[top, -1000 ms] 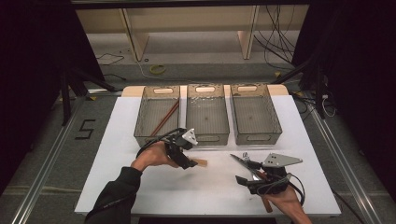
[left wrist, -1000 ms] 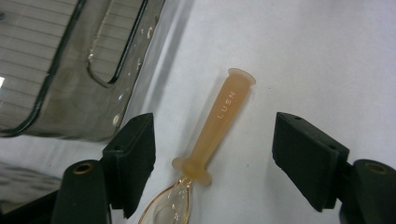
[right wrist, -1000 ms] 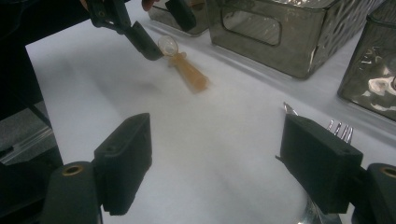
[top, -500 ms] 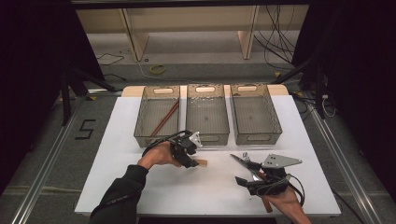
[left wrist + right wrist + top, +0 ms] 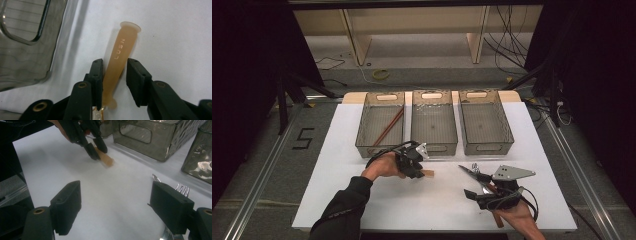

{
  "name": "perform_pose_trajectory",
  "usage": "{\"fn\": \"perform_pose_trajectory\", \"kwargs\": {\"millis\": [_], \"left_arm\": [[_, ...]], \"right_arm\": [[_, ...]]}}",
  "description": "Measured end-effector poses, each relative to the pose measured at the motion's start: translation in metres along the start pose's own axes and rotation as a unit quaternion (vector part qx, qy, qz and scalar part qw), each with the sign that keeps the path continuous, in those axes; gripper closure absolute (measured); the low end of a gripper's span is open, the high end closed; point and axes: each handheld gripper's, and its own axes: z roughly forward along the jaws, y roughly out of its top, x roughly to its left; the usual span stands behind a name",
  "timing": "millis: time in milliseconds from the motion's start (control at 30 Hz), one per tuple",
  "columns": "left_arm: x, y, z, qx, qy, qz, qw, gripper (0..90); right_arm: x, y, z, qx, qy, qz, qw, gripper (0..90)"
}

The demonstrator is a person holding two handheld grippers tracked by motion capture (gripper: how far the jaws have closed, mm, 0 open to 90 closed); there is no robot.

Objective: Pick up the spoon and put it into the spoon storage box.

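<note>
**A:** Where is the left gripper (image 5: 416, 165) right now?

**B:** Low over the white table (image 5: 432, 210), just near of the left bin (image 5: 381, 125) and the middle bin (image 5: 434, 122). Its jaws straddle a tan plastic handle (image 5: 120, 60) that lies flat on the table.

**A:** Is it clenched on that handle?

**B:** Not quite. The jaws have just been closing, and the handle sits between them. In the left gripper view one pad seems to brush the handle's side, while a sliver of table shows between the handle and the other pad. So it is released, with the thing inside the gap.

**A:** And the handle's far end?

**B:** It flares into a small disc and pokes out past the fingertips, pointing to the right in the high view.

**A:** What about the right gripper (image 5: 484, 187)?

**B:** It hovers at the near right of the table, jaws spread wide with bare table between them. A fork (image 5: 182, 188) lies just beside its right jaw, and metal cutlery (image 5: 472, 171) rests on the table ahead of it.

**A:** Anything in the bins?

**B:** The left one holds brown chopsticks (image 5: 387, 127), leaning diagonally. The right bin (image 5: 484, 122) stands beside the middle one.
</note>
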Motion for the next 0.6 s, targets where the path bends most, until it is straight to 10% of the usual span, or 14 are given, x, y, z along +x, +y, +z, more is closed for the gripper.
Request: {"fn": "perform_pose_trajectory", "kwargs": {"millis": [600], "left_arm": [[-0.0009, -0.0019, -0.0005, -0.009, 0.001, 0.005, 0.9999, 76.4]], "right_arm": [[-0.0005, 0.0, -0.0015, -0.001, -0.001, 0.001, 1.0, 25.9]]}}
